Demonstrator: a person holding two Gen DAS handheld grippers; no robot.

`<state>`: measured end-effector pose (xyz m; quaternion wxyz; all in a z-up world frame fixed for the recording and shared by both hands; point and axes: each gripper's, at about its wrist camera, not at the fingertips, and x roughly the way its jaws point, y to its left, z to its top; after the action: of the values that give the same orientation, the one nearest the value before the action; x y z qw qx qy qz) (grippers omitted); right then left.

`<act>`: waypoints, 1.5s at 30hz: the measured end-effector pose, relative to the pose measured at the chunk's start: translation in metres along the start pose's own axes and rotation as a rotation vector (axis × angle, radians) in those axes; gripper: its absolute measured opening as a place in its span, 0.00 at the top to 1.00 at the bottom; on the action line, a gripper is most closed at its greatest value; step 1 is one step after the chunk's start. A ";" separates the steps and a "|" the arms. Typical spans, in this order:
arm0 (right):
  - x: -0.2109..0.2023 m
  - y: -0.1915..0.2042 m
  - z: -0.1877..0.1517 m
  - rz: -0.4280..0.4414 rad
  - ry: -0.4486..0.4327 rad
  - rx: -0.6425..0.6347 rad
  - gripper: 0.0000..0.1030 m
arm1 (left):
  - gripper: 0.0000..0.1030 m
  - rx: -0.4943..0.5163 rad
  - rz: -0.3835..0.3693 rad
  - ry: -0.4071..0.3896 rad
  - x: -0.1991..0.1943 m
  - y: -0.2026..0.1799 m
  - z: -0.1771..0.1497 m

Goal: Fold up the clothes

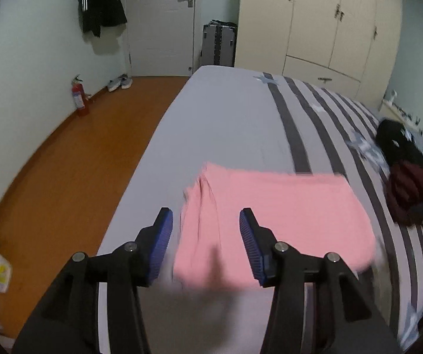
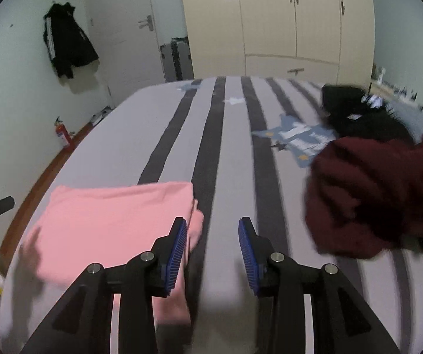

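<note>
Our left gripper (image 1: 205, 221) and right gripper (image 2: 213, 230) both hover spread wide and empty over the pink garment (image 1: 276, 218), a soft rectangle folded flat near the striped bed's (image 2: 182, 124) edge, while crumpled maroon clothes (image 2: 379, 197) sit heaped well apart, presumably awaiting folding.

Pink garment (image 1: 273, 221) lies folded flat on the bed; crumpled maroon garment (image 2: 379, 194) and black one (image 2: 365, 118) lie apart
</note>
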<state>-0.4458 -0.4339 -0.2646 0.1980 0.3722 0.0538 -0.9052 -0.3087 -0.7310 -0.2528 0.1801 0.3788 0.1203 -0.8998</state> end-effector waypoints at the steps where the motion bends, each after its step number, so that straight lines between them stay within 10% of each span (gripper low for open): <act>1: -0.020 0.002 -0.006 -0.001 -0.007 -0.022 0.67 | 0.57 -0.009 -0.016 0.003 -0.018 -0.006 -0.009; 4: -0.073 0.005 -0.025 0.021 -0.011 -0.065 0.47 | 0.49 -0.024 -0.031 0.029 -0.068 -0.031 -0.031; 18: -0.284 -0.080 -0.097 0.194 -0.098 -0.111 0.25 | 0.17 -0.106 0.118 -0.063 -0.308 -0.193 -0.154; 23: -0.371 -0.129 -0.122 0.191 -0.138 -0.150 0.03 | 0.04 -0.113 0.159 -0.118 -0.386 -0.255 -0.199; 37: -0.468 -0.198 -0.257 0.149 -0.224 -0.157 0.01 | 0.01 -0.016 0.129 -0.256 -0.455 -0.339 -0.354; 45: -0.563 -0.219 -0.300 0.191 -0.238 -0.160 0.01 | 0.01 -0.125 0.183 -0.301 -0.575 -0.362 -0.393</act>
<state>0.0256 0.0199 -0.0993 0.3170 0.2489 0.0662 -0.9128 0.1641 -0.1303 -0.0757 0.3005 0.2375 0.1126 -0.9168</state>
